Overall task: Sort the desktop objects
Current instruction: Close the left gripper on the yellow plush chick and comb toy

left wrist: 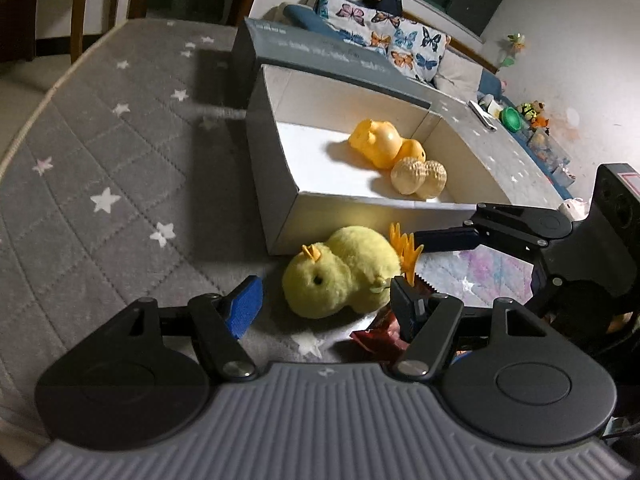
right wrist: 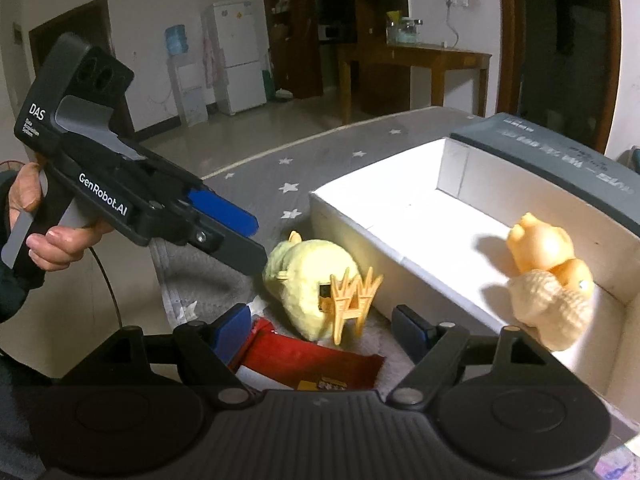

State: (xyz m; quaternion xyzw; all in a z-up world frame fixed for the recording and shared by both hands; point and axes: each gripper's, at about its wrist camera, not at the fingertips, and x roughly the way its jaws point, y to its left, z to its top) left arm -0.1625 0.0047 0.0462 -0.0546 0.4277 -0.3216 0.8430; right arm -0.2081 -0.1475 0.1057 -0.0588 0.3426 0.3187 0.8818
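Both grippers closing in on loose items beside the box.
Left gripper [left wrist: 324, 300] agape around chick [left wrist: 340, 272]; right gripper [right wrist: 324, 320] released over wrapper [right wrist: 312, 364], box [right wrist: 360, 236] at right.

Home living room, fridge [right wrist: 236, 56], butterfly cushion [left wrist: 400, 46]

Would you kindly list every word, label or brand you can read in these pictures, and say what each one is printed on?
"DAS": on the body of the left gripper, right wrist view.
"GenRobot.AI": along the same gripper's side.
Small white lines under "DAS": too small to read.
White print on the grey box lid: blurred, unreadable.
Print on the red snack packet: unreadable.
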